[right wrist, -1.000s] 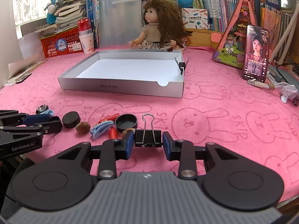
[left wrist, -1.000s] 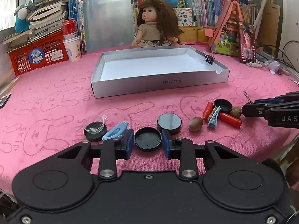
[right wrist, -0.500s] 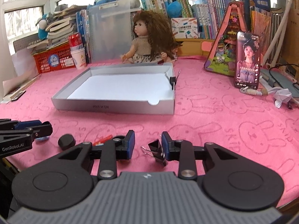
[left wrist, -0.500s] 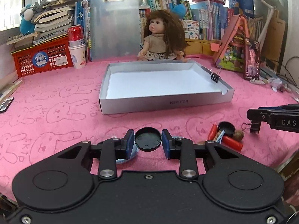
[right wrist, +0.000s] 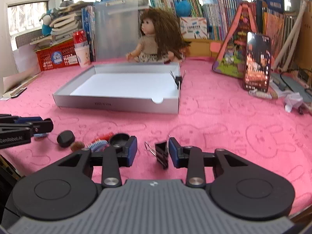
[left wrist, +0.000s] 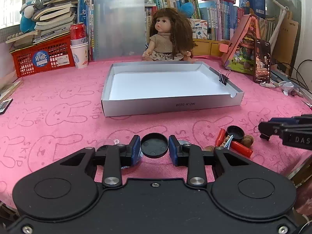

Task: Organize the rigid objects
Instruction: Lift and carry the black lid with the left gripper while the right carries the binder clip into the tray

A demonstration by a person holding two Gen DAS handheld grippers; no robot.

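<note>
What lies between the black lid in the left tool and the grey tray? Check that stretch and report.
Nothing visible stands in the way. The left tool grips the black lid above the pink cloth, and only bare cloth lies between it and the near wall of the grey tray. The small clutter sits off to the right.

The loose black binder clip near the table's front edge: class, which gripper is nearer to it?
Right. The right gripper has the binder clip between its jaws, which have just been opening. The left gripper, clamped on a black lid, sits off to the side.
</note>
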